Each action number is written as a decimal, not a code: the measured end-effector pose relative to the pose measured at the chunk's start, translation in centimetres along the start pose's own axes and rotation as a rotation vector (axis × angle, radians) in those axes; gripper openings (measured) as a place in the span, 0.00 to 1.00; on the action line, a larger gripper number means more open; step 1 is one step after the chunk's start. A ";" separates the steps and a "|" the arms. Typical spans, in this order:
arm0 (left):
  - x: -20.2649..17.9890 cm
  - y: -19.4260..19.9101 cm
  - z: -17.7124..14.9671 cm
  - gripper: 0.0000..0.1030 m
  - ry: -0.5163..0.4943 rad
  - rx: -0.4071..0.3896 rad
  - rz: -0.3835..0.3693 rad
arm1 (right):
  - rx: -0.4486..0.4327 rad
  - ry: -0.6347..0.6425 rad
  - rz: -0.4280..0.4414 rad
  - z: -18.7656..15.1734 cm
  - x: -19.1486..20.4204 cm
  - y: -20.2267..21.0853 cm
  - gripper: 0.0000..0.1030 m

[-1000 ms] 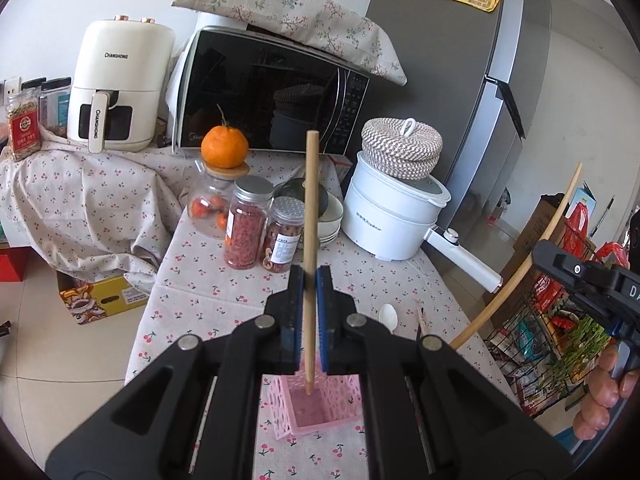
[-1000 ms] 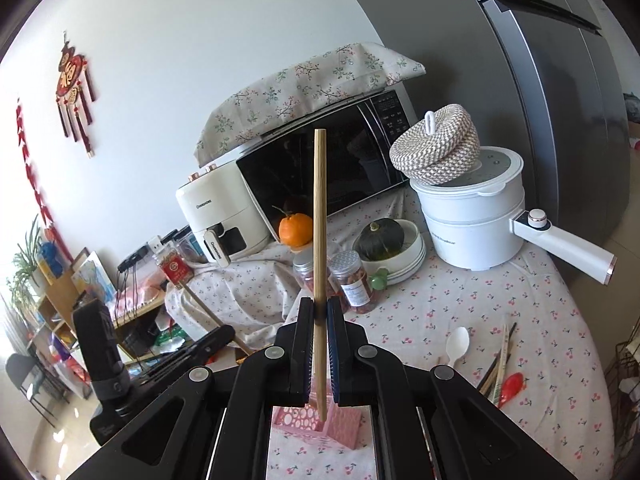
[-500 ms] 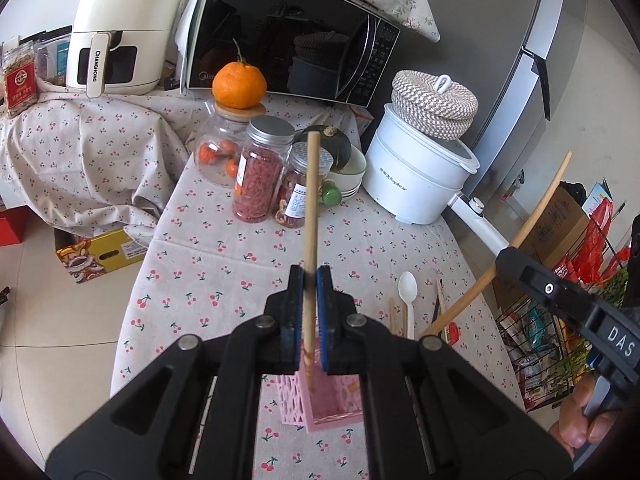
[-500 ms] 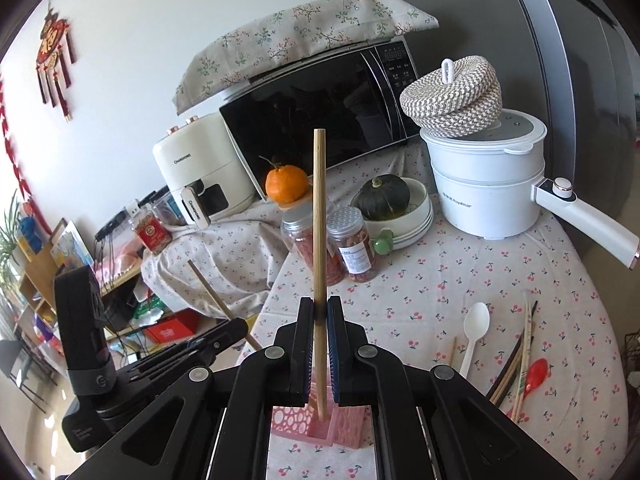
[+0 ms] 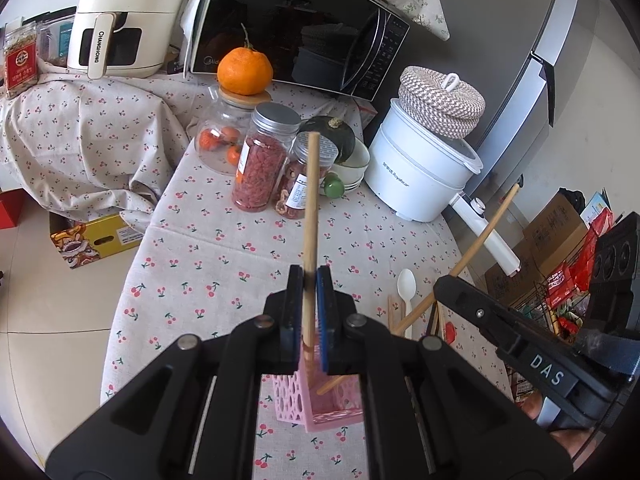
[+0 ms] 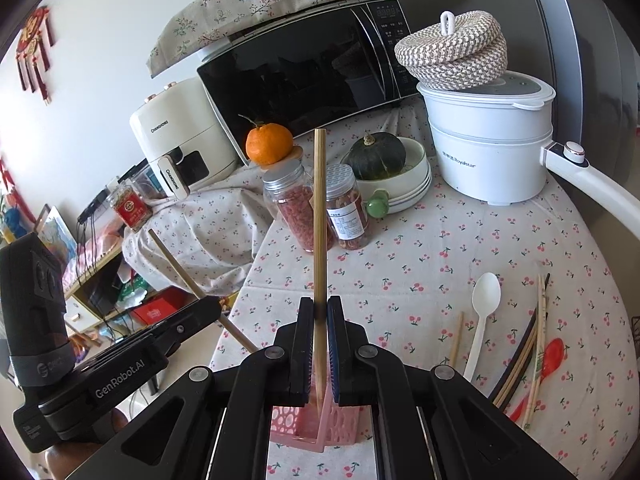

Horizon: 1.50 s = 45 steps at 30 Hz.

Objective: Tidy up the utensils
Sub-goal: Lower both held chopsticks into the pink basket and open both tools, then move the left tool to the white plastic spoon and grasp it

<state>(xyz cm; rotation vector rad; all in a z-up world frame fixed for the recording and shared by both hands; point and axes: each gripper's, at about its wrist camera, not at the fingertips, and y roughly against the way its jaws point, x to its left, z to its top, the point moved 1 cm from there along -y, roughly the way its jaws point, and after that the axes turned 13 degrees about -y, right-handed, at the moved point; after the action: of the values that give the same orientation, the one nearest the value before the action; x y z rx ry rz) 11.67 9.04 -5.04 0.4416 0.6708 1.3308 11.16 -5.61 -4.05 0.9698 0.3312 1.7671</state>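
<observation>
My left gripper (image 5: pixel 309 312) is shut on a wooden chopstick (image 5: pixel 310 216) held upright, its lower end inside the pink perforated holder (image 5: pixel 320 412). My right gripper (image 6: pixel 319 344) is shut on a second wooden chopstick (image 6: pixel 319 220), its tip down in the same pink holder (image 6: pixel 308 428). In the left wrist view the right gripper's chopstick (image 5: pixel 472 256) slants into the holder. Loose on the cherry-print tablecloth lie a white spoon (image 6: pixel 482 312), a red spoon (image 6: pixel 548 360), dark and bamboo chopsticks (image 6: pixel 532 344) and a single short chopstick (image 6: pixel 456 338).
Behind stand two spice jars (image 6: pixel 298 204), a glass jar with an orange (image 6: pixel 269 144) on top, a bowl with a green squash (image 6: pixel 376 156), a white electric pot (image 6: pixel 488 136) with a long handle, a microwave (image 6: pixel 304 68) and an air fryer (image 6: pixel 176 136). The table edge drops off left.
Both grippers have moved down and forward over the table, lowering their chopsticks so the tips now sit inside the pink holder. Both stay shut.
</observation>
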 end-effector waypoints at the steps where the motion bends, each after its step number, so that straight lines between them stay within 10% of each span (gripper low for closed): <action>1: -0.1 0.0 0.0 0.07 -0.002 0.002 0.008 | 0.004 -0.007 0.005 0.0 -0.1 0.0 0.08; 16: -3.3 2.8 -0.5 0.78 -0.098 0.025 -0.010 | -0.070 0.006 0.041 1.1 -2.9 8.5 0.48; 31: -13.6 2.3 -3.5 0.96 -0.295 0.188 -0.059 | 0.040 -0.080 -0.253 -0.9 -15.6 13.7 0.71; 45: -20.0 -5.5 -3.1 0.99 -0.350 0.361 0.001 | 0.147 -0.166 -0.308 -1.2 -21.2 10.3 0.75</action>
<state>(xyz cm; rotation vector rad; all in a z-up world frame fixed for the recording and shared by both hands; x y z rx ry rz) 11.77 -11.81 -7.06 0.9429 0.6146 1.0961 6.19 -28.40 -7.96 1.0987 0.4820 1.3886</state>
